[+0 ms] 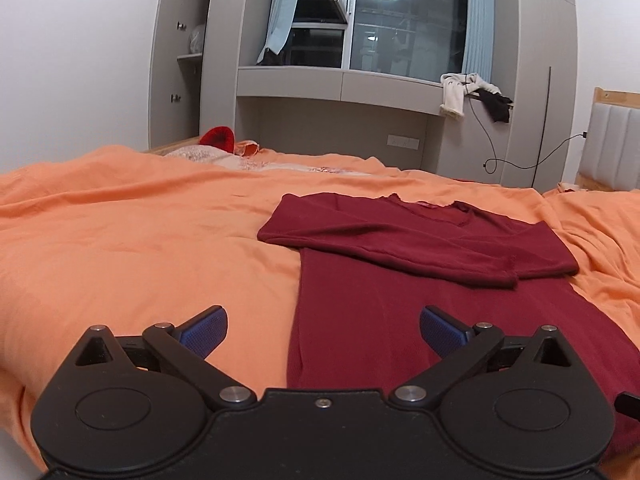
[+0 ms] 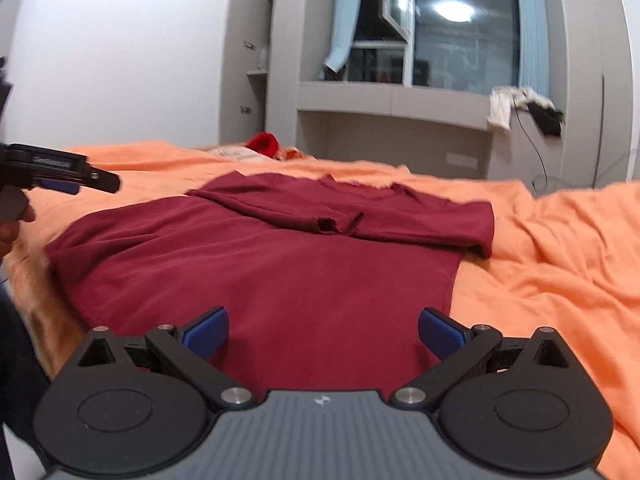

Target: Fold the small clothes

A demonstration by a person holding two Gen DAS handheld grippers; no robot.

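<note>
Through the left wrist camera we see our left hand-held gripper (image 1: pixel 323 330) released, its blue pads (image 1: pixel 204 330) spread wide with nothing between them. It hangs over the near edge of the bed (image 1: pixel 120 232), which is covered in an orange sheet. The dark red long-sleeved top (image 1: pixel 360 300) lies flat on that sheet, neckline toward the far side, and its left edge runs up between our two fingers. Both sleeves are folded across the chest, one over the other. Beyond the bed we find a grey cabinet with shelves (image 1: pixel 180 60), a dark window (image 1: pixel 400 20) with pale blue curtains, and some white and black cloth draped over the ledge (image 1: pixel 472 94). A small red item (image 1: pixel 218 138) sits at the far end of the bed.

Through the right wrist camera, somewhat blurred, our right hand-held gripper (image 2: pixel 323 332) is likewise released and empty, held above the lower part of the dark red top (image 2: pixel 280 272). The top's right edge passes just inside the right finger. The folded sleeves cross higher up on the top. At the left edge of this view we see the left hand-held gripper (image 2: pixel 76 178) from the side, above the orange sheet just beside the top, with part of a hand (image 2: pixel 12 220) behind it.
</note>
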